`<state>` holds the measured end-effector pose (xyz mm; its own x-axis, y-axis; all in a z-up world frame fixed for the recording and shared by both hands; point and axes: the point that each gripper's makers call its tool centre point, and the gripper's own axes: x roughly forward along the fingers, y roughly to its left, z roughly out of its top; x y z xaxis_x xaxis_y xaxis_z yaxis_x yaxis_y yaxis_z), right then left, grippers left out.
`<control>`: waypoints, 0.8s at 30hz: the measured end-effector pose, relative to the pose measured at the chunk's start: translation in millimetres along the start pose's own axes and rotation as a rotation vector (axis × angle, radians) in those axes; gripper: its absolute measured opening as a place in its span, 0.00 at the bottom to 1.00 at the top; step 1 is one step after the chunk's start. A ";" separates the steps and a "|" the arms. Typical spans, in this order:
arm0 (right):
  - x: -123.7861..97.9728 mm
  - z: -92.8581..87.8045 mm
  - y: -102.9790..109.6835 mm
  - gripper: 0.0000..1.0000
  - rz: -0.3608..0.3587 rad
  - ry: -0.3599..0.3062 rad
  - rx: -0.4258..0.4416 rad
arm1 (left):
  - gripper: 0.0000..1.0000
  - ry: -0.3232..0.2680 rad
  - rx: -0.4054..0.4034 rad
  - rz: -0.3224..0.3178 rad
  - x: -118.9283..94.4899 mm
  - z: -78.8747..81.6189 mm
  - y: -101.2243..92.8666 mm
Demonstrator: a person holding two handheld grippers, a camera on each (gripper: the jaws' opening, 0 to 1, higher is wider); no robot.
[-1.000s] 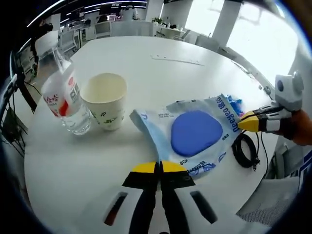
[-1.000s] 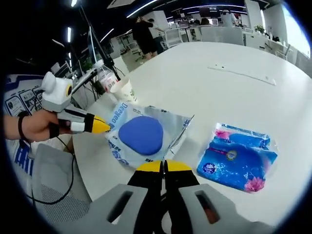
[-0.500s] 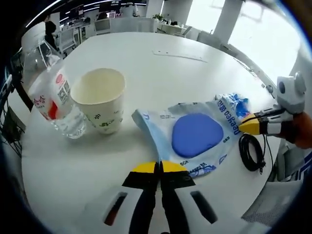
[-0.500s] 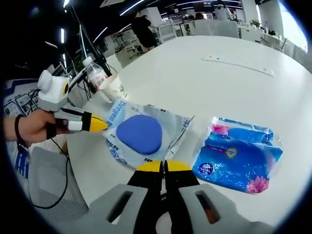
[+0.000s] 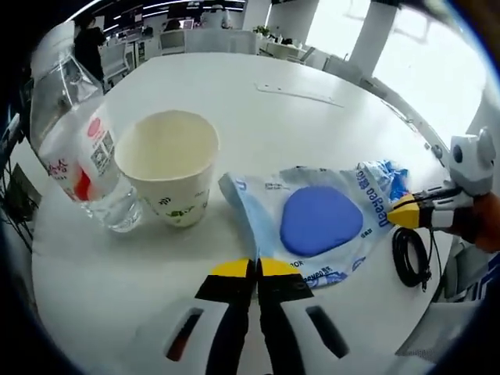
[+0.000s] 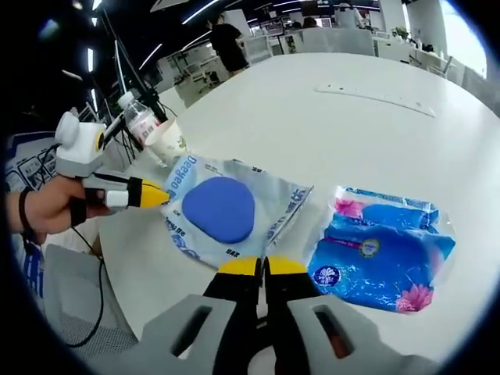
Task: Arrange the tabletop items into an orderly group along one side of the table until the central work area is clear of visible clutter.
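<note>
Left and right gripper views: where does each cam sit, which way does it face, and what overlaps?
Left gripper view: rides the left gripper, jaws shut, looking across the white table at the water bottle, paper cup and wipes pack; right gripper enters from the right.
Right gripper view: rides the right gripper, jaws shut, facing the same pack from the opposite edge, with a blue tissue pack; a hand holds the left gripper.
Shared: wipes pack, cup, bottle, table.

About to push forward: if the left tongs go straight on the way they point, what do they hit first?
Most likely the near edge of the wet-wipe pack with the blue lid, lying just ahead of the shut left tongs. The paper cup stands off to the side of that line. Depth is hard to judge.
</note>
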<state>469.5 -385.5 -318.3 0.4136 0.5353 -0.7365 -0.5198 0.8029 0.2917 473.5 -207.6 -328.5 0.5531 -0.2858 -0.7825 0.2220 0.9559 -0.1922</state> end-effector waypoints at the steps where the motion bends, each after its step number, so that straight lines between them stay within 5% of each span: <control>1: 0.0 -0.1 -1.0 0.00 -0.004 0.001 0.002 | 0.00 0.001 -0.003 -0.005 0.6 0.7 1.1; 24: -10.4 -12.5 -4.6 0.07 0.014 0.010 -0.010 | 0.10 -0.049 -0.012 -0.048 -15.8 -5.8 15.0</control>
<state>458.2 -398.0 -319.7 0.3986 0.5438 -0.7385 -0.5331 0.7926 0.2959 463.5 -188.4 -322.4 0.5803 -0.3343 -0.7426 0.2400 0.9416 -0.2364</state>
